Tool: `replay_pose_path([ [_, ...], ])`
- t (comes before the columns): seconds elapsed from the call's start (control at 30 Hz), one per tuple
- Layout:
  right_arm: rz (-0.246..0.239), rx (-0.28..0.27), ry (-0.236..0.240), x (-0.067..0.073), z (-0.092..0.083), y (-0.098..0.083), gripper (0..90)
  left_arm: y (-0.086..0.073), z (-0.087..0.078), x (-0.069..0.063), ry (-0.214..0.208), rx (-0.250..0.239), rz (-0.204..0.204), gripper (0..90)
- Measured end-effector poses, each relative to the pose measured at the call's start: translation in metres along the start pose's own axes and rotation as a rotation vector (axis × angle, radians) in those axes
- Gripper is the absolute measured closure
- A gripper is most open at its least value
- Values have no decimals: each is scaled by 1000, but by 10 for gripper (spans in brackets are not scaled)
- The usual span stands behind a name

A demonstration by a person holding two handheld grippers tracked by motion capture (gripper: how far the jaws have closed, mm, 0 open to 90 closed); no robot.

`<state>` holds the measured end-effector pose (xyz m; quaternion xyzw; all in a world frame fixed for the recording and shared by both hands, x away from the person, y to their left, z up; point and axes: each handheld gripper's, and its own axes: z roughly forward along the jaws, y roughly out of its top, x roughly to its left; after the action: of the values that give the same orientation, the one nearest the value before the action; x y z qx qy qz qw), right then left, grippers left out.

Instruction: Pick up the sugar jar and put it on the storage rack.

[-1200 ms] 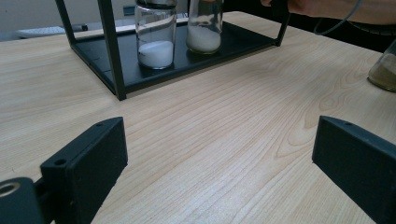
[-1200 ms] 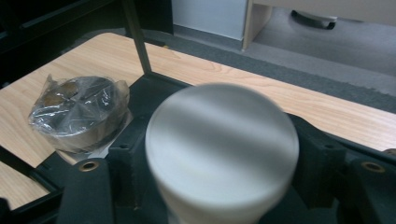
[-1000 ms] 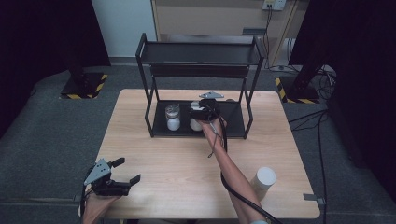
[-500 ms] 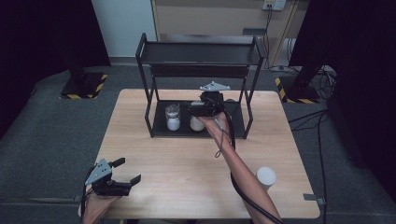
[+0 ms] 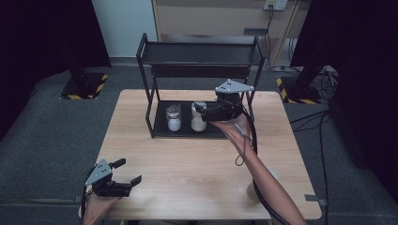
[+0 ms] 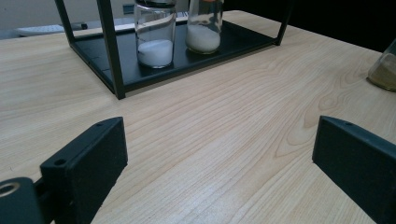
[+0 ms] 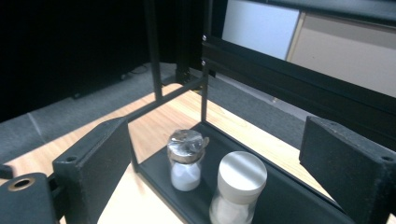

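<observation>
A black two-tier rack [image 5: 149, 89] stands at the back of the wooden table. Two glass jars of white powder are on its lower shelf: a foil-topped jar [image 5: 173, 117] [image 7: 187, 158] [image 6: 156, 35] and a white-lidded jar [image 5: 197, 118] [image 7: 240, 184] [image 6: 204, 28] to its right. My right gripper [image 5: 202, 111] [image 7: 215, 135] hovers above and just behind the white-lidded jar. Its jaws have just been opening and stand open with nothing between them. Near the table's front left corner, my left gripper [image 5: 129, 171] [image 6: 224, 140] rests open and empty.
A third jar [image 6: 385, 70] with brownish contents stands on the table [image 5: 187, 159] at the front right; in the high view this jar [image 5: 273, 175] is mostly covered by the person's right forearm. The rack's upper shelf [image 5: 202, 54] overhangs the jars. Dark floor surrounds the table.
My right gripper has let go of the white-lidded jar, opened wider, and risen up and back from it. The jar stays on the lower shelf. The left gripper has not moved.
</observation>
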<state>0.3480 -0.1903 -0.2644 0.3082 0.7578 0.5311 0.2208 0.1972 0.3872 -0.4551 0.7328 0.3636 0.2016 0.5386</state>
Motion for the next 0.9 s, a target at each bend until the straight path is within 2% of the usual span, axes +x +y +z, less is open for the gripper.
replay_pose_path([
  [0.2,-19,-19,19,-4,-31,-3,89,0,0,0,0,0,-2,21],
  [0.4,-42,-26,1,-7,-65,-14,92,1,0,0,-2,2,-2,20],
  [0.67,-22,-50,-17,-16,-107,-36,91,1,0,0,-5,7,-5,21],
  [0.77,-11,-55,-41,-19,-121,-46,91,1,0,0,-5,6,-6,21],
  [0.9,25,-60,-64,-26,-137,-61,90,1,0,-1,-5,6,-5,20],
])
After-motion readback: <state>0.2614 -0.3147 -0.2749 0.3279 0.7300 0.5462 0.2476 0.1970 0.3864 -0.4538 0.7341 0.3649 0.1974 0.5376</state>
